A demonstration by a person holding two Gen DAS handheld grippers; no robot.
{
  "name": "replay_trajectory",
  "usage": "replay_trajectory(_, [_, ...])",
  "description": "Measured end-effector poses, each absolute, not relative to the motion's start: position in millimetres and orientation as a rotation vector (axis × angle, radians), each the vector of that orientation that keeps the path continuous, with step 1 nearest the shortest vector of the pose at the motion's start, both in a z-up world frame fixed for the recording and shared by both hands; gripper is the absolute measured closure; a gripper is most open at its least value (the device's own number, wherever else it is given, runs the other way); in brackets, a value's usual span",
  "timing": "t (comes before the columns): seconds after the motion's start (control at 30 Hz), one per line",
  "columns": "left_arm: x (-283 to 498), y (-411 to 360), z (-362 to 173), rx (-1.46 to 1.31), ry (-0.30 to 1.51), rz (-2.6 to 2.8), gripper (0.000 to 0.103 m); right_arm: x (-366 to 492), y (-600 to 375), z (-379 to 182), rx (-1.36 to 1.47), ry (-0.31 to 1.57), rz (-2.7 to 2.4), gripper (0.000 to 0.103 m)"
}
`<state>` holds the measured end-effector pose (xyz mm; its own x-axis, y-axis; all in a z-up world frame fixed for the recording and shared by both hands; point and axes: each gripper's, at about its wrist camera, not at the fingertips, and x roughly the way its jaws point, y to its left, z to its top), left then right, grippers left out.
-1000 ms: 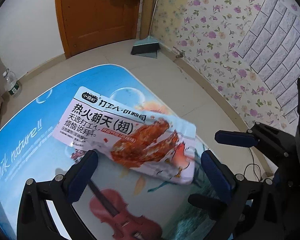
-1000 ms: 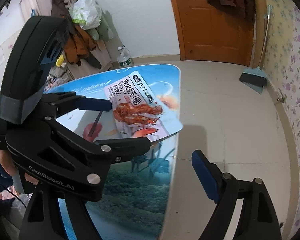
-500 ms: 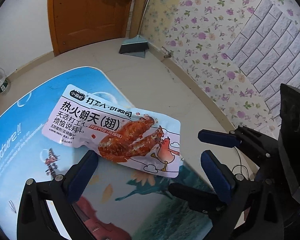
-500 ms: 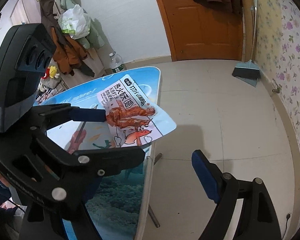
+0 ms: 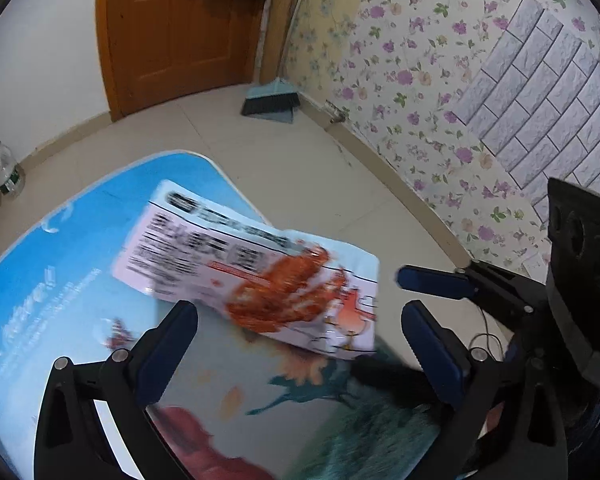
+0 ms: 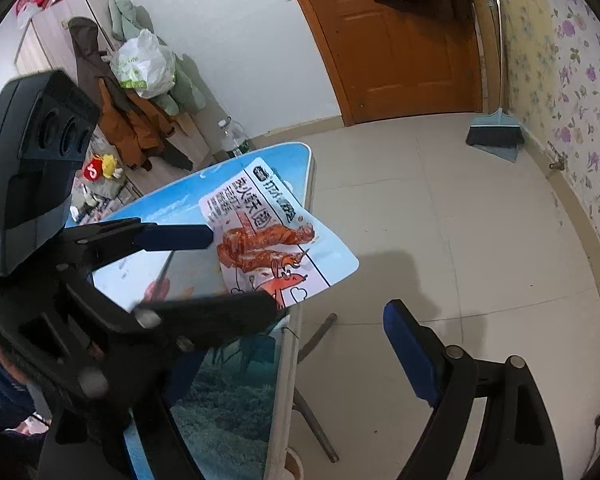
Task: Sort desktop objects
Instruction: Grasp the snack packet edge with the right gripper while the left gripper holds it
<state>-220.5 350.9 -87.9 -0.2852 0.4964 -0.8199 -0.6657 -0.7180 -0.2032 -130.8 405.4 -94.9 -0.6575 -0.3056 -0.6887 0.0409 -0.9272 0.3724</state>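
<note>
The counter [image 5: 60,248], topped with a glossy printed picture of sky, a violin and trees, fills the lower left of both wrist views, with tiled floor beyond its right edge. On its far right corner lies the one task item in view, a flat snack packet [image 5: 252,272] printed with a roasted chicken wing. The packet overhangs: in the right wrist view its cartoon-printed end [image 6: 320,268] juts past the counter edge over the floor, while the end with the brand mark rests on the blue surface. Its long axis runs diagonally, from the far corner of the counter toward the edge on the right.

The left gripper [image 5: 300,344] hovers just short of the packet, jaws spread wide and empty, the near edge of the packet lying between and ahead of its pads. The right gripper [image 5: 384,324] sits off the counter's right side, jaws also spread and holding nothing; only its one blue finger [image 6: 410,354] shows in its own view.

The step in hand appears to be the approach for picking up the packet. The next move likely calls for sliding a pad under the overhanging end and pinching the thin film squarely.
</note>
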Motion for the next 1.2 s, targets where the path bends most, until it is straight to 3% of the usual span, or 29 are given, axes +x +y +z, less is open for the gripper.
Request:
replay_trajectory(0.3, [-255.6,307.0,-84.7,-1.247,0.178,2.193,0.000,-137.0,431.4,-91.5,1.126,-0.805,-2.623,0.019])
replay_trajectory(0.33, [-257.3,304.0,-86.3,-1.253,0.178,2.201,0.000,-141.3,435.0,-94.9,1.140,-0.855,-2.605,0.024])
replay_trajectory(0.43, [-258.7,298.1,-90.0,-1.263,0.179,2.204,0.000,-153.5,444.2,-105.4,1.160,-0.995,-2.512,0.054])
replay_trajectory(0.5, [-257.9,295.9,-92.2,-1.268,0.180,2.200,0.000,-159.5,447.2,-109.1,1.166,-1.045,-2.474,0.060])
replay_trajectory(0.6, [-259.7,293.7,-94.8,-1.272,0.184,2.194,0.000,-164.3,448.8,-109.9,1.156,-1.064,-2.462,0.064])
replay_trajectory(0.73, [-259.9,290.8,-97.8,-1.280,0.179,2.186,0.000,-165.3,450.1,-111.8,1.122,-1.091,-2.431,0.080])
replay_trajectory(1.03, [-248.1,291.8,-103.3,-1.301,0.180,2.157,0.000,-164.5,437.0,-104.7,1.049,-1.107,-2.341,0.095])
replay_trajectory(1.13, [-247.1,289.0,-103.0,-1.308,0.171,2.151,0.000,-163.7,425.8,-93.3,1.043,-1.032,-2.376,0.097])
replay_trajectory(1.2, [-247.0,285.9,-102.5,-1.313,0.165,2.151,0.000,-159.2,413.0,-78.1,1.047,-0.880,-2.469,0.098])
